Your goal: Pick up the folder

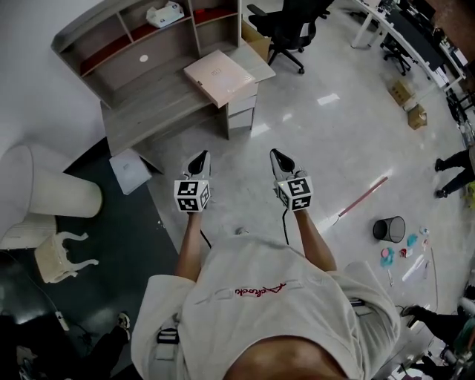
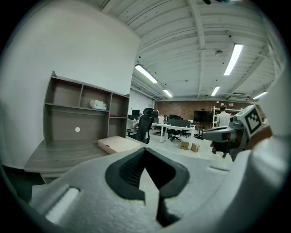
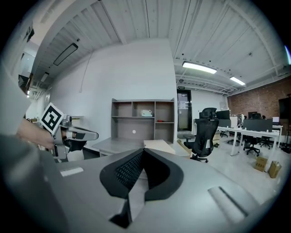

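Observation:
A pale pink folder lies flat on the right end of the grey desk, partly over its edge. It also shows in the left gripper view as a folder ahead and in the right gripper view as a folder just past the jaws. My left gripper and right gripper are held side by side over the floor, well short of the desk. Both point toward it. Each is shut with nothing between the jaws.
The desk carries a shelf unit with a white object on it. A drawer cabinet stands under the desk's right end. A black office chair is behind it. A white box and cream seats sit at the left.

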`<action>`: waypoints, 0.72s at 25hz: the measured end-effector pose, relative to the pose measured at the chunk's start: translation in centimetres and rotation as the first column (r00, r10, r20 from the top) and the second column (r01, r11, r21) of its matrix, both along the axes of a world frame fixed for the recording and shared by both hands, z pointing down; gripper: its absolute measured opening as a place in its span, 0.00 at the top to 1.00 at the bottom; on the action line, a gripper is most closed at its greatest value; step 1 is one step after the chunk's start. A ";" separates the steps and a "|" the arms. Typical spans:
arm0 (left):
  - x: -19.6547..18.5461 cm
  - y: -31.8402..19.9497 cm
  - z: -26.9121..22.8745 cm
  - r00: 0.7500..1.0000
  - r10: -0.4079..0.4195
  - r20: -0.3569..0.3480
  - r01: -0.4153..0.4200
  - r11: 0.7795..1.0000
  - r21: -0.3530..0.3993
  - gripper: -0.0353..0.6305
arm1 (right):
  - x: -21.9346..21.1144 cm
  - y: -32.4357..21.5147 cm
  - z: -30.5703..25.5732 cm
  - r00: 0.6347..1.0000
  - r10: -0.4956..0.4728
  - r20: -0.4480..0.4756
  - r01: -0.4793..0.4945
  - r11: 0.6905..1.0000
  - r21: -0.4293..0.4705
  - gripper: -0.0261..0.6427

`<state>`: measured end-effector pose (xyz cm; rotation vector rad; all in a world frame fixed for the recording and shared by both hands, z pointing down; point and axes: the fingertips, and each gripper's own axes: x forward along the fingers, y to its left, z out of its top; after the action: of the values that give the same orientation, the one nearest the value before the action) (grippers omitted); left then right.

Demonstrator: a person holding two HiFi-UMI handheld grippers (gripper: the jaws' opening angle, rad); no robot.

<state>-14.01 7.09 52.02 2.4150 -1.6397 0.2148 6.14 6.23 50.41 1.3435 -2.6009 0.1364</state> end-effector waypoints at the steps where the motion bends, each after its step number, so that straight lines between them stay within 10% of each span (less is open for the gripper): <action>1: 0.1 -0.3 0.1 1.000 0.005 0.000 -0.005 1.000 -0.001 0.95 | 0.1 -0.1 0.2 1.000 0.004 0.000 -0.004 1.000 -0.004 0.95; 18: 2.4 -2.0 1.7 0.998 0.057 0.001 -0.057 0.998 -0.020 0.95 | 2.0 -0.7 1.9 0.999 0.052 0.006 -0.052 0.998 -0.028 0.95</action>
<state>-11.66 5.09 53.70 2.4492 -1.5633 0.2414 8.16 5.50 52.31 1.4040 -2.5606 0.1855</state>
